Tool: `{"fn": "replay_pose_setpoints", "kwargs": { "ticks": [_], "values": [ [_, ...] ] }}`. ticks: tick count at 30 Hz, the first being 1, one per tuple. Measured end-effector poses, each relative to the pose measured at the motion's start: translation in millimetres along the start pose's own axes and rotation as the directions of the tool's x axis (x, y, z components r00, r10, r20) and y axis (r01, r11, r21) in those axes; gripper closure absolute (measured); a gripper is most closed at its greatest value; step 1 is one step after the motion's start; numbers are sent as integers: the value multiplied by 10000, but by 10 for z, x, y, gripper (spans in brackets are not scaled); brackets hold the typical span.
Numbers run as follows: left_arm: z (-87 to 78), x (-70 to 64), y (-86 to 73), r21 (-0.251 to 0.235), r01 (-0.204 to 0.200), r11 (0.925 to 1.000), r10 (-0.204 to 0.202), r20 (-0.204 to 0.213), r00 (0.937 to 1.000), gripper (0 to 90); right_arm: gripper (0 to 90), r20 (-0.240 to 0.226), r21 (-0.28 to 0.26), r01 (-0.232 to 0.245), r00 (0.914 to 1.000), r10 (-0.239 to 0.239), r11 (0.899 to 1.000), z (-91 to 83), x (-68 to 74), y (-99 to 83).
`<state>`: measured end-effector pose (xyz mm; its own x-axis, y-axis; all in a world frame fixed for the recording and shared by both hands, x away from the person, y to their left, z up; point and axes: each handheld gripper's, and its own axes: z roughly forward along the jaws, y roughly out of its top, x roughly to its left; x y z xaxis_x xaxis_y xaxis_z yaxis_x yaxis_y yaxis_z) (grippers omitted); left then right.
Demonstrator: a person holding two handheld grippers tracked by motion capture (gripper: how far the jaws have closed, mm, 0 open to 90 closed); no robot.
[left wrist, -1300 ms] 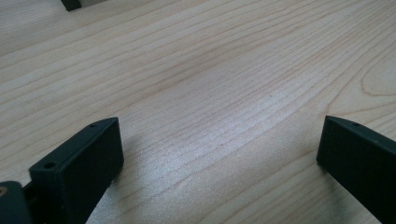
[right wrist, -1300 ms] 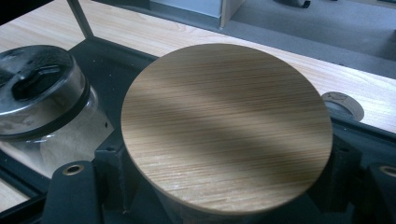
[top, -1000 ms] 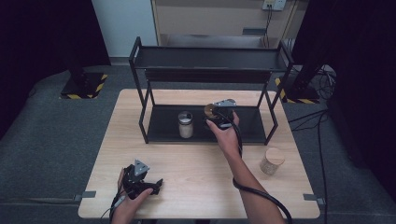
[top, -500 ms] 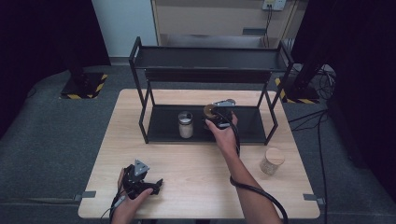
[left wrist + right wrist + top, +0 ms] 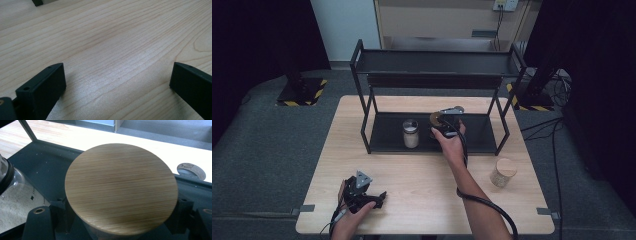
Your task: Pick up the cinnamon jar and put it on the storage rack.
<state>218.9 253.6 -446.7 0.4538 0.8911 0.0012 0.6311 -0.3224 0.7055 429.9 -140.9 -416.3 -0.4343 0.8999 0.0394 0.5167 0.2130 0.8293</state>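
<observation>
- Jars, counted: three. One wood-lidded jar [image 5: 121,186] sits pinched between the jaws of the right gripper [image 5: 446,121], over the lower shelf [image 5: 384,135] of the black rack [image 5: 437,62].
- One glass jar [image 5: 410,133] stands just beside it on that shelf.
- One cork-lidded jar [image 5: 503,172] stands on the surface [image 5: 422,175], well apart.
- Left gripper [image 5: 117,80]: jaws spread, resting on the surface.

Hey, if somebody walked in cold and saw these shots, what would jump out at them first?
Probably the black two-tier rack at the far side of the wooden table, where the right tongs grip a wooden-lidded jar over the lower shelf, beside a glass jar standing there. Next, another wooden-lidded jar alone near the table's right edge. The left tongs rest open on the near left of the table.
</observation>
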Motion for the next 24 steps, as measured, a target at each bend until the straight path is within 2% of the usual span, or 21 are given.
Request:
{"fn": "replay_pose_setpoints", "kwargs": {
  "ticks": [24],
  "values": [
    [0, 0, 1, 4, -5, 10000, 5, -2, 10000, 0, 254, -39, 54, 67, 10000, -66, 10000, 47, 33, -91]
  ]
}}
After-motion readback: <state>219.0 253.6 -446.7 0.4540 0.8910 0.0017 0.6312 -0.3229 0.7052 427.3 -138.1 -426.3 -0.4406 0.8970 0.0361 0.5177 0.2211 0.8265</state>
